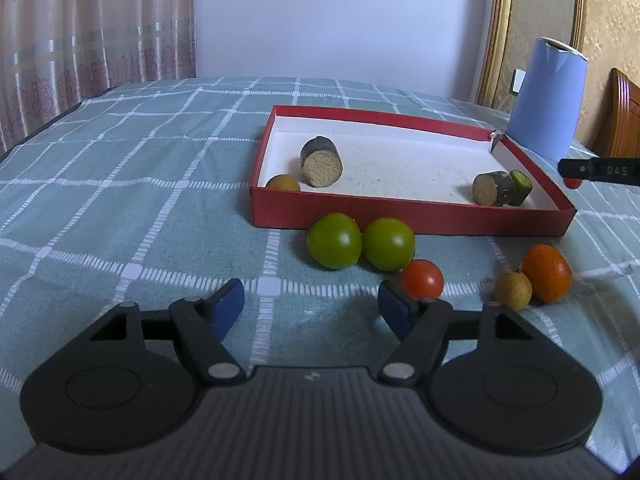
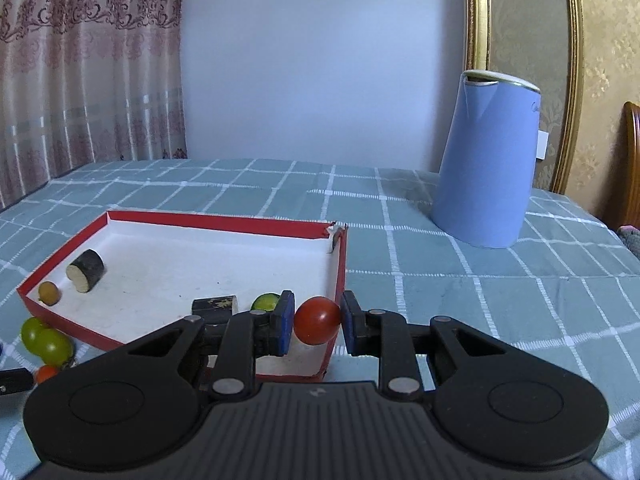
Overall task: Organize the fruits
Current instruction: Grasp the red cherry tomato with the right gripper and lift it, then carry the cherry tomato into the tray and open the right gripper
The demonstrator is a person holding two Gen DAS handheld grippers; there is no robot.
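Note:
My right gripper (image 2: 318, 322) is shut on a red cherry tomato (image 2: 317, 320), held above the near right corner of the red tray (image 2: 342, 264). In the left wrist view that tray (image 1: 400, 216) holds two dark cut cylinders (image 1: 322, 162), a green piece (image 1: 521, 187) and a small yellow-brown fruit (image 1: 283, 183). My left gripper (image 1: 311, 306) stands open over the cloth with nothing between its fingers. Just ahead of it lie two green fruits (image 1: 334, 246), a red tomato (image 1: 422, 279), a yellowish fruit (image 1: 513, 290) and an orange one (image 1: 546, 273).
A blue jug (image 2: 486, 164) stands on the checked tablecloth (image 2: 480, 300) beyond the tray's right side. A curtain hangs at the left and a gilt-framed mirror at the right. The right gripper's finger (image 1: 596, 170) shows at the right edge of the left wrist view.

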